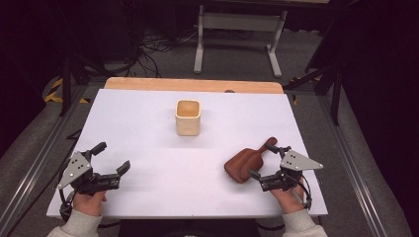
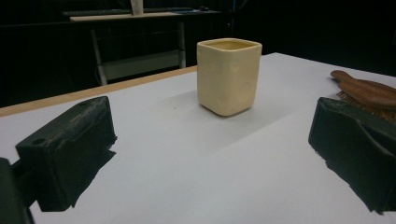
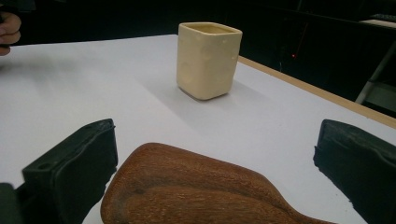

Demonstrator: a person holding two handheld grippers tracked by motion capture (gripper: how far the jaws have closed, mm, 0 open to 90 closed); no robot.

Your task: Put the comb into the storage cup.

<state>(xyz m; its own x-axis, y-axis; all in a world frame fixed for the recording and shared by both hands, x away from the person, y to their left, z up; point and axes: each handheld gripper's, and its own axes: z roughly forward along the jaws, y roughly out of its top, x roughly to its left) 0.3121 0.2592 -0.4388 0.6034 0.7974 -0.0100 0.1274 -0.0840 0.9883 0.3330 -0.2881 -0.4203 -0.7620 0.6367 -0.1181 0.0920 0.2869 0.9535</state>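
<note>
Brush: wooden brush (image 1: 245, 163), reddish-brown grain, oval head narrowing to a short handle; bristles face down on the white table (image 1: 163, 192)
Brush place: nearer the person than the cream cup (image 1: 188, 117) and to its right, well apart from it
Cup: cream, square with rounded corners, upright
Right gripper (image 1: 266, 162): jaws spread wide on either side of the brush, pads clear of the wood, holding nothing
Left gripper (image 1: 112, 157): jaws wide apart, nothing between them, well left of the cup
Right gripper view: wood grain of the brush back (image 3: 196, 186) close up
Left gripper view: bristles under the brush edge (image 2: 369, 92), right of the cup
High view: both hands and sleeves
</note>
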